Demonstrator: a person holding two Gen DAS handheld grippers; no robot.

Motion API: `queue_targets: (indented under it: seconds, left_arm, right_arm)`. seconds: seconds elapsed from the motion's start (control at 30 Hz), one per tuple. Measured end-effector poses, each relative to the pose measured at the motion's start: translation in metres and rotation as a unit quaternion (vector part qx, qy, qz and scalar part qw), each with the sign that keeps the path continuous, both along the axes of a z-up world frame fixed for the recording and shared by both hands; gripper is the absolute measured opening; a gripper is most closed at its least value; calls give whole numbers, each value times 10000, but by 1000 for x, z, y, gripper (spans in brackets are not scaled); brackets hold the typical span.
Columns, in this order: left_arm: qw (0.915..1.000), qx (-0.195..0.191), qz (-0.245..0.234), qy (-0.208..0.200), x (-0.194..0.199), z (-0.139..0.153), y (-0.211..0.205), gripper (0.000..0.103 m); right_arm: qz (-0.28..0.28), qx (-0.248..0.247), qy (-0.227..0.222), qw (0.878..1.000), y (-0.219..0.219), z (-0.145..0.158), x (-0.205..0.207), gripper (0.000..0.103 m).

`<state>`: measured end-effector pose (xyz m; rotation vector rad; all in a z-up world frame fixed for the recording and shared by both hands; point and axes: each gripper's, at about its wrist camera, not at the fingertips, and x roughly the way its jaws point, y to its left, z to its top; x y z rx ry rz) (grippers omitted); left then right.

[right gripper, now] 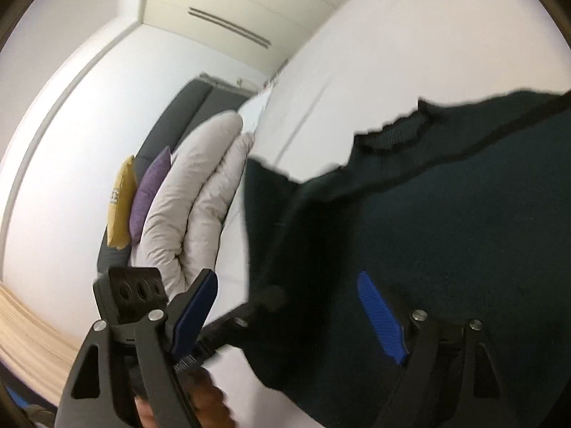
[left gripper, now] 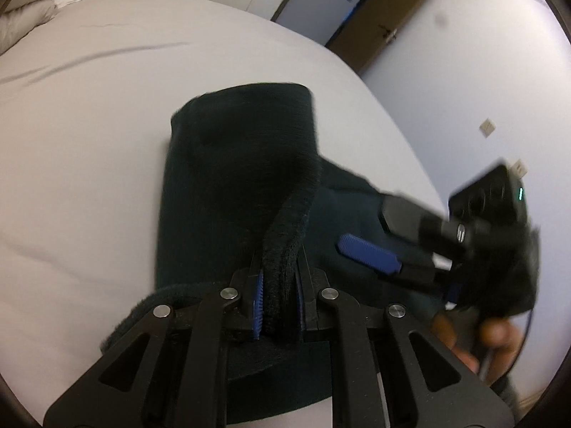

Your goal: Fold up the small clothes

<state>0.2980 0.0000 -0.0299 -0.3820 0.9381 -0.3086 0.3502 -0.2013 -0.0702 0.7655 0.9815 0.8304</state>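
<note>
So, left wrist view first: left gripper [left gripper: 279, 305] is clamped on a bunched, doubled edge of the dark garment [left gripper: 232, 192], thick fabric ridge running up from betw. the blue pads. Ahead of the fingers the garment lies on the white bed [left gripper: 89, 125], far end rounded over like a fold already made. Right of the fingers the right gripper [left gripper: 383, 237] comes in over the cloth, fingers apart, nothing betw. them. Judgement: partway thru, at least one fold seems in, the pinched edge not yet laid down or smoothed.

Right wrist view: right gripper [right gripper: 292, 317] fingers wide apart, holding nothing. Garment [right gripper: 446, 232] fills the space ahead and to the right of the fingers, ribbed collar at the far edge, part of it blurred. Left of the fingers: grey pillows [right gripper: 192, 192], purple cushion [right gripper: 150, 192], yellow cushion [right gripper: 121, 203].

Writing: yellow cushion has a small printed patch, too blurred to read. No brand or label legible in either view.
</note>
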Motion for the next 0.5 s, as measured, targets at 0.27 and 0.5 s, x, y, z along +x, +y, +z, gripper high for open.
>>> queue_targets:
  seconds: [0.27,0.5]
  left_arm:
    - [9939,1004,-130,-436,-11,5,-25,12]
    - [9874,1438,-203,-632,-16,4,-49,12]
  right_arm:
    - [127,205,411,9989,19,-16,20,84]
    - [473,-351,345,9977,53,4,30,74]
